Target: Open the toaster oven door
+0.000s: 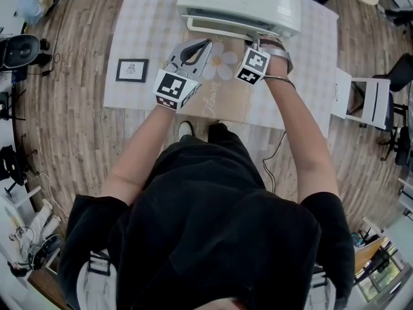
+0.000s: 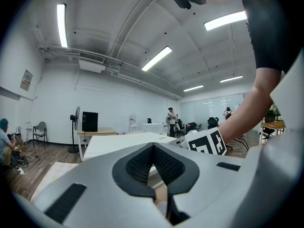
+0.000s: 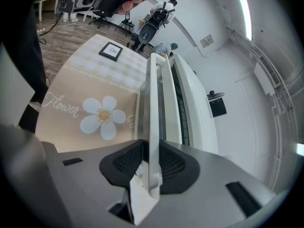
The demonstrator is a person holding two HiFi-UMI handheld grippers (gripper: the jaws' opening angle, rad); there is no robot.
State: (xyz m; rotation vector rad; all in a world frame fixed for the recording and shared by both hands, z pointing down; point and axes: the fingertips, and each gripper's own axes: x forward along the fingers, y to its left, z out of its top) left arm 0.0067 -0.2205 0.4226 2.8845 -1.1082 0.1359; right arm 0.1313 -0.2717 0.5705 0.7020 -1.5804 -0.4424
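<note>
The door handle [image 3: 153, 103] is clamped by the right gripper [image 3: 151, 163]; the left gripper [image 2: 153, 148] is held with jaws together, empty

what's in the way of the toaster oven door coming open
Nothing between the right gripper and the handle: its jaws clamp it. The left gripper, shut and empty, sits just before the door and might block it.

- Head view: toaster oven [image 1: 240, 4], far side cut off by top edge.
- Right gripper view: door handle [image 3: 153, 99], near end hidden between pads of right gripper [image 3: 151, 148].
- Head view: framed picture [image 1: 132, 70], left on table [image 1: 303, 102], print too small to tell.
- Head view: table's near edge partly hidden by the person's arms.
</note>
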